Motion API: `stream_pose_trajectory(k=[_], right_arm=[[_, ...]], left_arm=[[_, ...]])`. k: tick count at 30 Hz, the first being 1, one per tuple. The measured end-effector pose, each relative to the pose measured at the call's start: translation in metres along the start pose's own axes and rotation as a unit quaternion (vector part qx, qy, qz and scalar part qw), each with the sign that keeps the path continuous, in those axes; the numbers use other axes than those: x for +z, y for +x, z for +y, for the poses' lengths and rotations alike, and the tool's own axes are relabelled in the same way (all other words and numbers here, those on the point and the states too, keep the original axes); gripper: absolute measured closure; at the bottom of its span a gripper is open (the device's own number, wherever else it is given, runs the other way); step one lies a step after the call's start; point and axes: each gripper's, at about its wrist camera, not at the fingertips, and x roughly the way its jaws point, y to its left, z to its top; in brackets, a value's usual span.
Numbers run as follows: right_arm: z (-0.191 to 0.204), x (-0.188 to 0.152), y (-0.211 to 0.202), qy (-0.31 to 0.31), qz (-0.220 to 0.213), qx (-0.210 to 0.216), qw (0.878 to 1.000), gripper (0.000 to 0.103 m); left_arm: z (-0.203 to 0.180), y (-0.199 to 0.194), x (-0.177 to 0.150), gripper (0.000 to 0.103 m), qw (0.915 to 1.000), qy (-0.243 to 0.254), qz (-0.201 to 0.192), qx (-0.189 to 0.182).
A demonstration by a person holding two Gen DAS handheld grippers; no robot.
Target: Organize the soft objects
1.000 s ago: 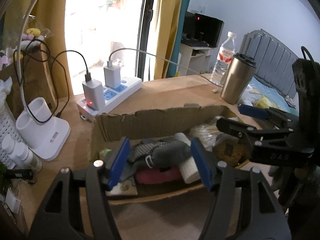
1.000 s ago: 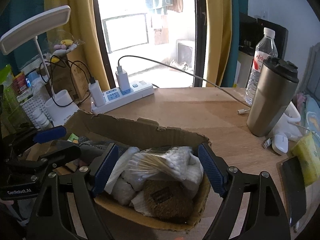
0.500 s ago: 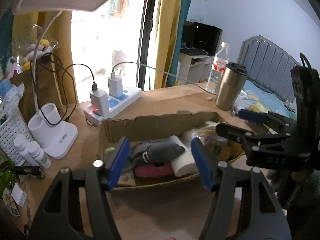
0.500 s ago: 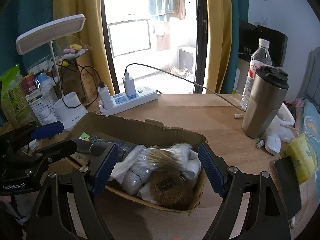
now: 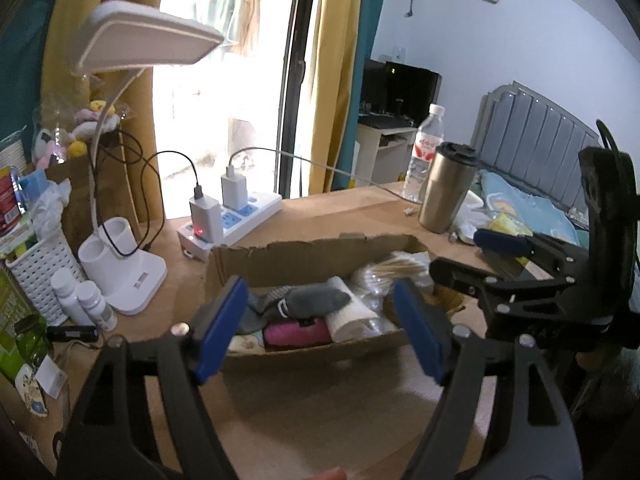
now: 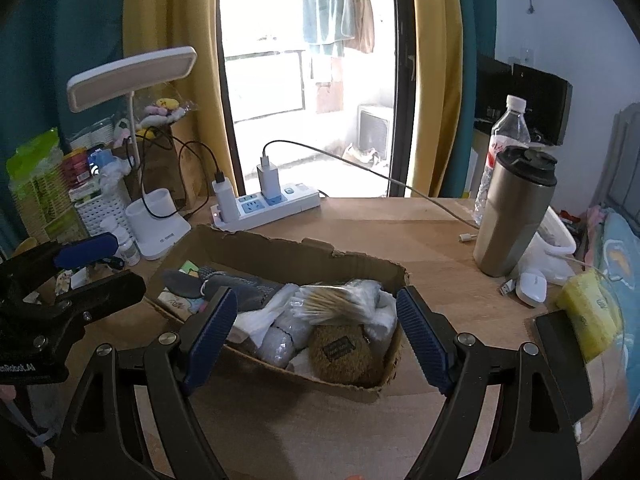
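at the far left a white perforated plastic basket [image 6: 100, 210] stands against the curtain, with small white bottles [image 5: 84, 302] in front of it and a white desk lamp with a flat rectangular head [image 6: 132, 78] rising from a two-cup base just beside them. next comes a white power strip with two chargers plugged in [image 6: 266, 204], lying on the light wooden tabletop [image 6: 380, 228] behind the task's thing, a shallow brown cardboard box with torn edges [image 6: 280, 250] that sits in the middle of the table. inside it, from left to right: a grey knitted sock [image 5: 316, 300] on a pink padded pouch [image 5: 298, 330], a white roll in clear wrap [image 5: 352, 312], a clear packet of cotton swabs [image 6: 336, 300], and a brown woolly bundle with a dark label [image 6: 342, 354] at the right end. the left gripper with blue pads [image 5: 320, 334] hangs above the near edge of the box, its jaws having just been opening, wide apart with nothing between them (the sock and pouch lie well beyond the pads). the right gripper with dark blue ribbed pads [image 6: 316, 336] hovers over the box's right end, jaws spread wide and empty, clear of the bundle. farther right stand a steel insulated tumbler with a black lid [image 6: 516, 212] and a clear plastic water bottle with a white cap [image 6: 508, 136] behind it.
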Motion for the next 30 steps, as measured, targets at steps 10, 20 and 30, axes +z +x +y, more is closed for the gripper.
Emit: stream_pose_trajectory(k=[10, 20, 30], right_arm=[[0.004, -0.008, -0.032, -0.011, -0.022, -0.001, 1.000, 0.019], [0.012, -0.020, -0.071, -0.034, -0.056, 0.001, 0.998, 0.019], [0.017, -0.032, -0.109, -0.044, -0.090, 0.000, 0.995, 0.019]], left_arm=[[-0.015, -0.033, -0.003, 0.019, 0.9995, 0.000, -0.030, -0.006], [-0.030, -0.071, -0.013, 0.009, 0.9976, -0.007, -0.067, 0.017], [-0.042, -0.103, -0.028, 0.008, 0.9941, -0.021, -0.100, 0.038]])
